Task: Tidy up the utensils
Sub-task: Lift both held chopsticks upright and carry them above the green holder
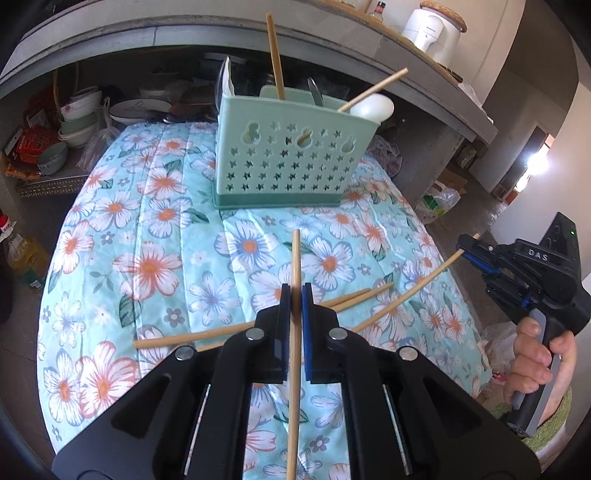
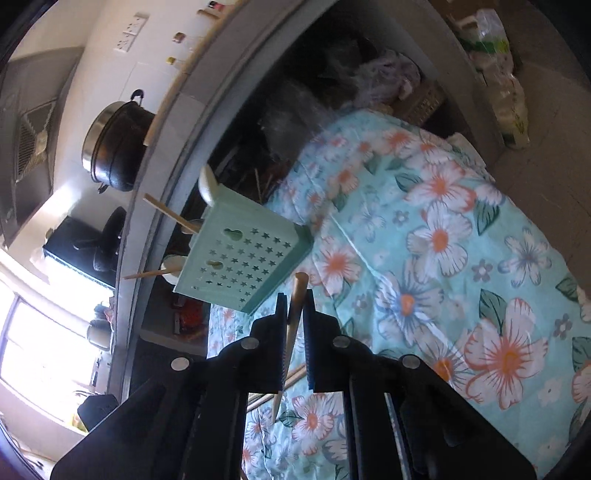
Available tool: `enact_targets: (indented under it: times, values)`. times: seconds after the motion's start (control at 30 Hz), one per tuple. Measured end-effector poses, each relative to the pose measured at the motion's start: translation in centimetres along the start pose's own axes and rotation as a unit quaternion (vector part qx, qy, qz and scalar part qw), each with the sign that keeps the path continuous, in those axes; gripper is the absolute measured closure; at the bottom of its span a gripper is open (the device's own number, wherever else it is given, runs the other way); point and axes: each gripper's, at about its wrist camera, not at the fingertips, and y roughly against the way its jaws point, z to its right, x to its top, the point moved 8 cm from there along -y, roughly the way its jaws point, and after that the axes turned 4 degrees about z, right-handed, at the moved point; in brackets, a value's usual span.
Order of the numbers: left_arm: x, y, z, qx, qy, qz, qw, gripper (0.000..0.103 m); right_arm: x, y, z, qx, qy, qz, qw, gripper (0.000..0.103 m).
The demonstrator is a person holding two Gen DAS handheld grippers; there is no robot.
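Observation:
A mint-green utensil holder (image 1: 286,157) with star holes stands on the floral cloth, holding chopsticks, spoons and a white ladle (image 1: 371,107). My left gripper (image 1: 295,291) is shut on a wooden chopstick (image 1: 294,266), held above the cloth in front of the holder. My right gripper (image 1: 466,246) is at the right edge, shut on another chopstick (image 1: 413,291). In the right wrist view, tilted sideways, the right gripper (image 2: 295,299) grips its chopstick (image 2: 293,317) near the holder (image 2: 240,258). Two loose chopsticks (image 1: 354,297) lie on the cloth.
The floral cloth (image 1: 155,229) covers a round table. Behind it is an open shelf with bowls and plates (image 1: 81,118) under a grey counter. A white appliance (image 1: 430,31) sits on the counter. A black pot (image 2: 114,147) shows in the right wrist view.

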Motion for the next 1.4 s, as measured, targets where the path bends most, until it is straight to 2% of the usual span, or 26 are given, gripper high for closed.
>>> enact_targets:
  times: [0.27,0.87,1.17,1.4]
  values:
    - [2.4,2.3,0.1,0.005,0.008,0.035,0.9994,0.099,0.8,2.1,-3.0,0.029,0.043,0.023,0.998,0.096]
    - [3.4,3.7,1.8,0.004,0.0,0.046,0.9989,0.099,1.4,4.0,-3.4,0.074,0.025,0.026,0.997,0.096]
    - [5.3,5.7,3.0,-0.036,0.014,0.06,0.9975,0.099,2.5,5.1,-3.5,0.106,0.004,0.028,0.994,0.096]
    - [9.5,8.8,3.2,-0.079,0.033,0.098,0.9915,0.099,4.0,5.8,-4.2,0.12,0.011,0.039,0.992,0.096]
